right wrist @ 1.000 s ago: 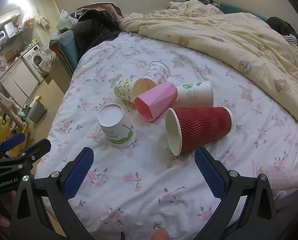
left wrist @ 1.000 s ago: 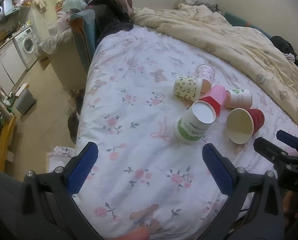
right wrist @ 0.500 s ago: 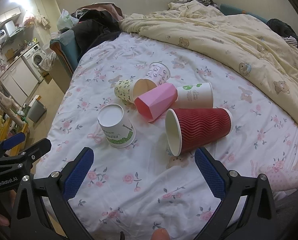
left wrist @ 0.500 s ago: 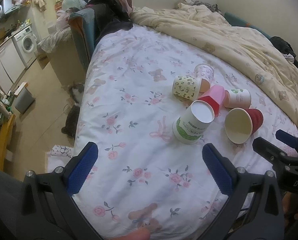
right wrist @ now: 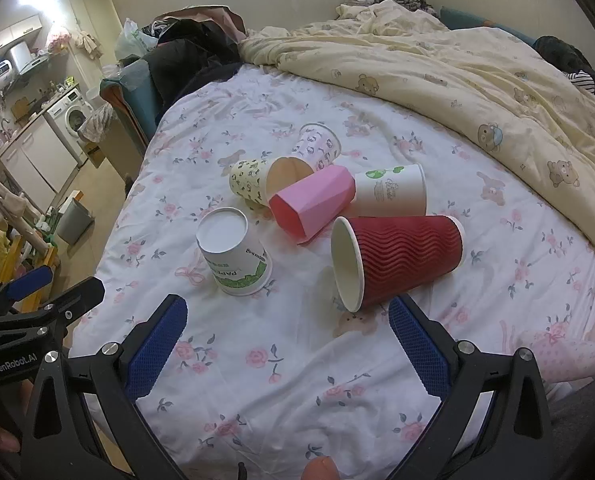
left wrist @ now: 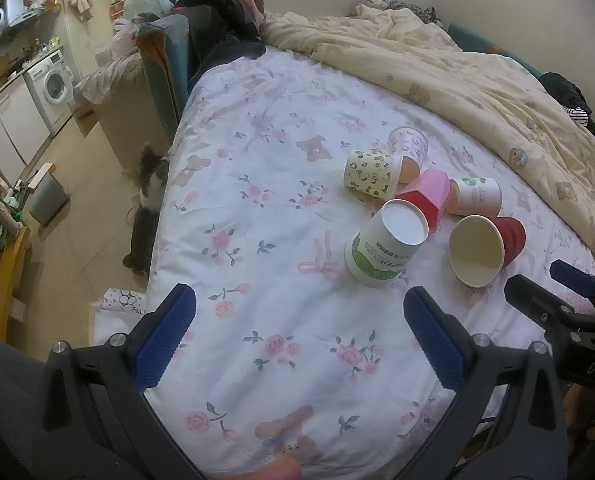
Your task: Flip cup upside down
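Several paper cups lie on the floral bedsheet [right wrist: 281, 360]. A white and green cup [right wrist: 233, 256] [left wrist: 385, 248] stands upside down. A red ribbed cup [right wrist: 401, 260] [left wrist: 485, 248] lies on its side, mouth towards me. A pink cup [right wrist: 313, 204], a white cup [right wrist: 393, 190], a cup with a leaf pattern [right wrist: 253, 180] and a pale patterned cup [right wrist: 317, 146] lie behind them. My left gripper [left wrist: 297, 340] is open and empty, short of the white and green cup. My right gripper [right wrist: 285, 344] is open and empty, just short of the red cup.
A cream quilt [right wrist: 457, 68] is bunched along the back and right of the bed. Dark clothes [right wrist: 193, 56] are piled at the bed's far left. A cat [left wrist: 149, 200] sits on the floor beside the bed's left edge. A washing machine [left wrist: 53, 80] stands further left.
The cat has come out from under the bed's left edge and sits up beside it. Both grippers and the cups have hardly moved.
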A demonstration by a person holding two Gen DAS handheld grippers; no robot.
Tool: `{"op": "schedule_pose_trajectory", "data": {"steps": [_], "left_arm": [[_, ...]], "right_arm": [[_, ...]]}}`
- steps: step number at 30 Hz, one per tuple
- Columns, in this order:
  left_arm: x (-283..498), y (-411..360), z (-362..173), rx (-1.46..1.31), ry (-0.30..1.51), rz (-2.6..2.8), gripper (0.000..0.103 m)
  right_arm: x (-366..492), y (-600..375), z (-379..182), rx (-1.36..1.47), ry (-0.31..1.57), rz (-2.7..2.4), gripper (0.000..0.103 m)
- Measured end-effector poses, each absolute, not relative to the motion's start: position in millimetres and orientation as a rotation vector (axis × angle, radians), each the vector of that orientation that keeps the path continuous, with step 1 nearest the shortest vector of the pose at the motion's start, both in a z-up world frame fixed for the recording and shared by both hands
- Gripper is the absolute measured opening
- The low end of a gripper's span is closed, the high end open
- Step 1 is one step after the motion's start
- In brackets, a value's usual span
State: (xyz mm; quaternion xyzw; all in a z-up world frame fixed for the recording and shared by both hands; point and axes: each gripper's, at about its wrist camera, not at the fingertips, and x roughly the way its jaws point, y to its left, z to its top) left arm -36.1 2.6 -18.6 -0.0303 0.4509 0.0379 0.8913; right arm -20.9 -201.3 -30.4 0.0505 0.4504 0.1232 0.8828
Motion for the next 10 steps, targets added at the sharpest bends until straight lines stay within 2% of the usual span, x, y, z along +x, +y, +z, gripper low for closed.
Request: {"op": "schedule_pose_trajectory", "data": {"steps": [10], "left_arm": [[-35.5, 1.5, -20.9, -0.080, 0.951, 0.065, 0.103]], "right_arm": [[-20.0, -201.5, -30.4, 0.102, 0.938, 0.261, 0.103]]}}
